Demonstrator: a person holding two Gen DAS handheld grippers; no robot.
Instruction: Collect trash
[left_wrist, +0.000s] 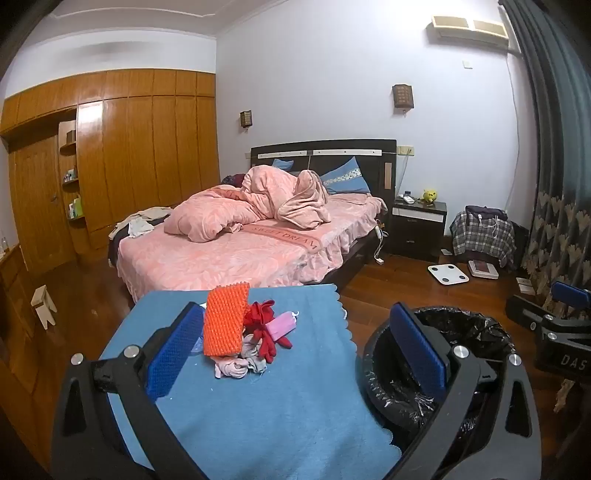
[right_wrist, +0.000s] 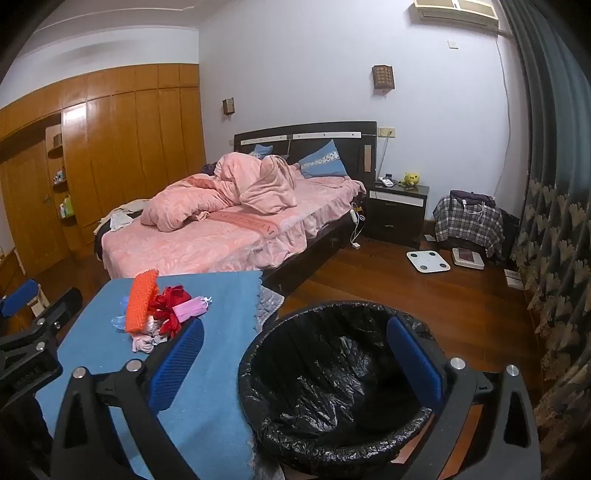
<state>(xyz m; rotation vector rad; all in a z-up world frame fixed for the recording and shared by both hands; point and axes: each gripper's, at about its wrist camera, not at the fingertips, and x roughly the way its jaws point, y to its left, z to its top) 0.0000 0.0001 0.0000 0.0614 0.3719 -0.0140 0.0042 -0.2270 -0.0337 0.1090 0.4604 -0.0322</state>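
A small pile of trash lies on the blue-covered table (left_wrist: 258, 424): an orange spiky pad (left_wrist: 225, 325), red ribbon scraps (left_wrist: 264, 328), a pink packet (left_wrist: 282, 326) and crumpled grey-pink rags (left_wrist: 240, 363). My left gripper (left_wrist: 297, 325) is open just short of the pile, with nothing between its fingers. To the right of the table stands a bin lined with a black bag (right_wrist: 332, 369). My right gripper (right_wrist: 295, 325) hangs open over the bin's mouth, holding nothing. The right wrist view shows the same pile, with the orange pad (right_wrist: 142, 301), at the table's far left.
A pink-covered bed (left_wrist: 240, 251) stands behind the table. A dark nightstand (left_wrist: 419, 225), a white floor scale (left_wrist: 448, 273) and a chair draped in plaid cloth (left_wrist: 484, 232) stand at the right. A patterned curtain (right_wrist: 554, 258) hangs at the right edge, and a wooden wardrobe (left_wrist: 129, 147) fills the left wall.
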